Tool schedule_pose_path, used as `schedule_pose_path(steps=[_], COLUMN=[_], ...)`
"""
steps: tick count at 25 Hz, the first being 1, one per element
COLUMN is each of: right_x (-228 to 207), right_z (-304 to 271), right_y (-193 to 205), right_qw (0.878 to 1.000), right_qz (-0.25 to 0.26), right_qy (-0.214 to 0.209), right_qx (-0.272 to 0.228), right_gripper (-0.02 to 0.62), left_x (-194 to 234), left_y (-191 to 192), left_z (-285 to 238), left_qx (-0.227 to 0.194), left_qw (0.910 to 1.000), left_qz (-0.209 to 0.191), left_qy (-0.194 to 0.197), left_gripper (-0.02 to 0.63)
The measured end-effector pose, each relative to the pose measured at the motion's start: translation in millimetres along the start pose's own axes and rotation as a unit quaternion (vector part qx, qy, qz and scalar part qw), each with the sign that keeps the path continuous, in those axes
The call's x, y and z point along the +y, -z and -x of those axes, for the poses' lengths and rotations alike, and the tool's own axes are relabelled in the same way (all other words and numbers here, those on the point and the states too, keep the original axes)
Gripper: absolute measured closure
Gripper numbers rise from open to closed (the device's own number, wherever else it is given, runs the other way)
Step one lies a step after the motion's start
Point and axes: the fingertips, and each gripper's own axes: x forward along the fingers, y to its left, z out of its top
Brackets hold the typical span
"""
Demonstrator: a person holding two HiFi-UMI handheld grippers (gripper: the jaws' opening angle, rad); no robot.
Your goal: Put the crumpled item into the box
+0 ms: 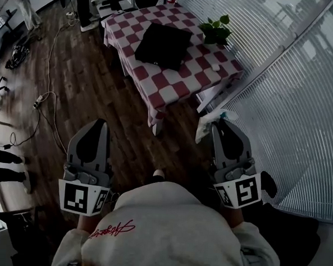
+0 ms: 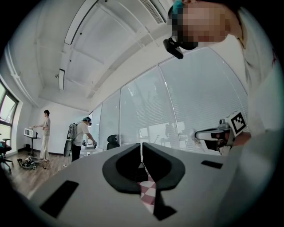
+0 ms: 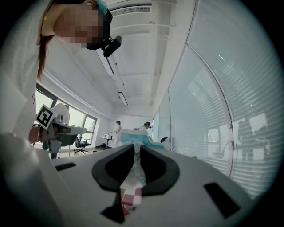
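Observation:
A crumpled white and teal item [image 1: 207,124] sticks out of my right gripper [image 1: 218,126], which is shut on it at waist height, short of the table. In the right gripper view the crumpled item [image 3: 134,138] bulges past the tips of the right gripper [image 3: 136,153]. My left gripper [image 1: 97,124] is shut with nothing in it; in the left gripper view its jaws [image 2: 142,150] meet. A black box-like thing [image 1: 163,45] lies on the table with the red and white checked cloth [image 1: 180,90], well ahead of both grippers.
A potted plant [image 1: 216,30] and a small white object [image 1: 215,67] sit on the table's right side. Cables [image 1: 45,99] trail over the wooden floor at left. A glass wall with blinds [image 1: 293,81] runs along the right. People stand at the far back.

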Motion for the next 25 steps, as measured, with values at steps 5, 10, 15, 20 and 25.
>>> schedule_pose_path(steps=[5, 10, 15, 20, 25], right_x=[-11.6, -19.5, -21.3, -24.3, -30.7], right_z=[-9.2, -14.7, -23.1, -26.1, -25.1], right_y=[2.6, 6.3, 9.0, 11.2, 12.4], right_qw=[1.000, 1.000, 1.000, 1.000, 1.000], right_qz=[-0.001, -0.006, -0.009, -0.013, -0.014], right_qy=[-0.003, 0.002, 0.000, 0.000, 0.000], right_qx=[-0.002, -0.001, 0.000, 0.000, -0.005], right_gripper=[0.543, 0.543, 0.543, 0.543, 0.543], left_x=[-1.8, 1.9, 7.6, 5.4, 3.9], left_y=[1.2, 1.1, 3.0, 6.6, 4.2], left_z=[-13.4, -20.5, -28.0, -32.4, -34.4], left_qx=[0.001, 0.002, 0.006, 0.008, 0.006], left_qw=[1.0000, 1.0000, 1.0000, 1.0000, 0.9999], left_qz=[-0.001, -0.003, -0.004, -0.003, -0.007], left_qy=[-0.002, -0.003, -0.003, 0.000, -0.007], left_gripper=[0.580, 0.580, 0.580, 0.581, 0.580])
